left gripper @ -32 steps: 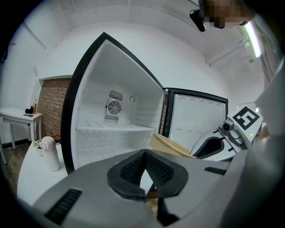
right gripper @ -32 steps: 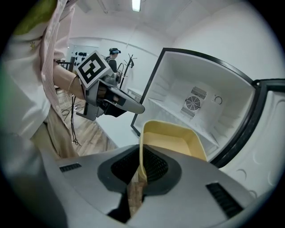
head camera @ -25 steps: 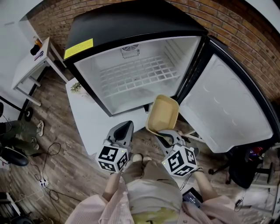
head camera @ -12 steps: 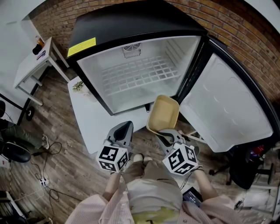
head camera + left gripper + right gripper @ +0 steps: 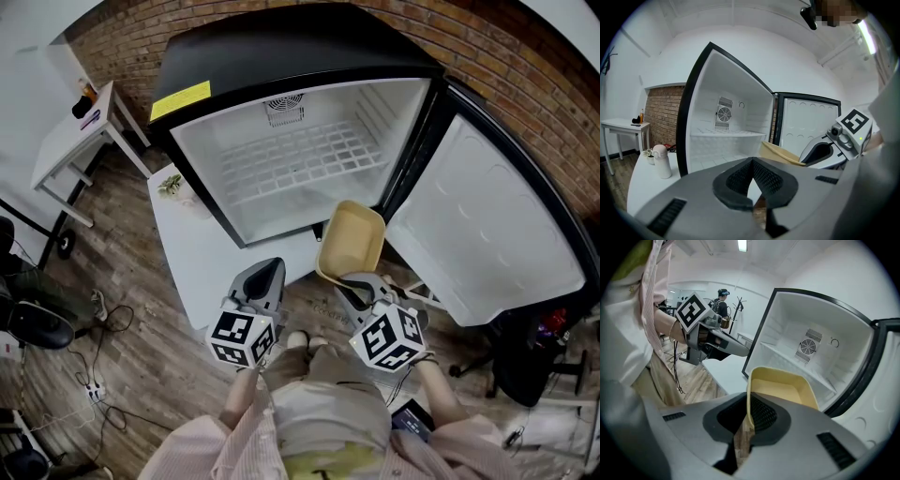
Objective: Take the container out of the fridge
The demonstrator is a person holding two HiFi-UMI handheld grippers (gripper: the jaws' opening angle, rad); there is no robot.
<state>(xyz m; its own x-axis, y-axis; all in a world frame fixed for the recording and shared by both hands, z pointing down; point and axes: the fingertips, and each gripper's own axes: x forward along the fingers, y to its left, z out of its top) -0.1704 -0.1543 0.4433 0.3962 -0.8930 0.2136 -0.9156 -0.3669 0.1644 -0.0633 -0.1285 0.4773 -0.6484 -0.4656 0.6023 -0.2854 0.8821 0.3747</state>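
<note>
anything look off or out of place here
Nothing is spilled or damaged. The fridge door stands wide open, and the yellow container is outside the fridge, tilted, pinched by one rim wall in the right gripper.

— What are you picking up on the rig from your end?
— I'm seeing grey moulded shells on the left gripper (image 5: 272, 266) and the right gripper (image 5: 349, 281), each carrying a white marker cube (image 5: 242, 337) printed with black squares.
— And the jaws?
— I'm making out black ribbed pads (image 5: 736, 180) lining them. The person is wearing pale pink striped sleeves (image 5: 246, 412) and beige trousers (image 5: 323, 398).
</note>
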